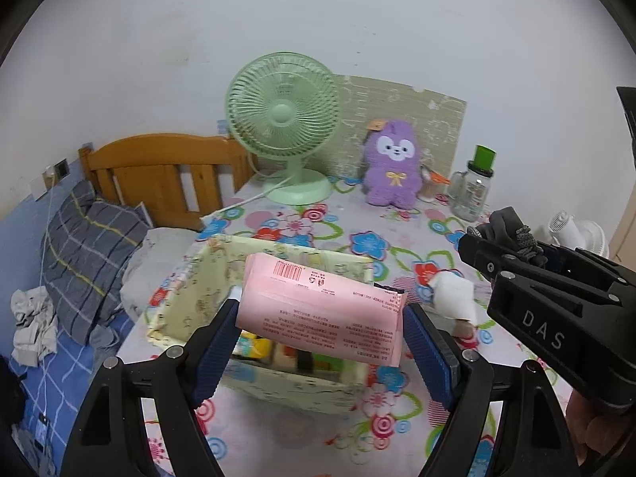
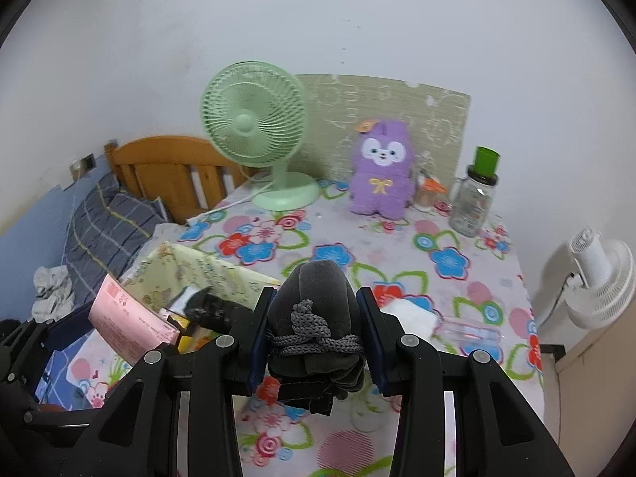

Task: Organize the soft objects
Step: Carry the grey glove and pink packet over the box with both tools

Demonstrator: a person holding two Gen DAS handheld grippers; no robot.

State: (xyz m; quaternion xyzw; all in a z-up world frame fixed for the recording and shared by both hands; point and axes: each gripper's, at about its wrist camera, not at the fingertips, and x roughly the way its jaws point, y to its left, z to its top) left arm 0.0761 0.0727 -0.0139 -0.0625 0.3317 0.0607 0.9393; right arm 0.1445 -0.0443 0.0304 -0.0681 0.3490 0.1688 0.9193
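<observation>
The soft pink plastic-wrapped pack (image 1: 318,310), light and compressible, is clamped across its width by the left claw (image 1: 318,342) above the pale yellow fabric box (image 1: 187,302) on the flower-patterned bench (image 1: 397,409); the right claw (image 2: 314,338) grips a dark grey cord-tied cloth bundle (image 2: 314,310); hold both mid-body

Pink pack (image 1: 318,310), pale yellow printed box (image 1: 278,389), dark grey bundle (image 2: 318,318), bright flowered tablecloth (image 2: 437,262).

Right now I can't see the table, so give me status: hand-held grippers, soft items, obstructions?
Left hand-held gripper clamps pink soft pack above fabric box. Right hand-held gripper clamps dark grey drawstring pouch. Nothing blocking box.
</observation>
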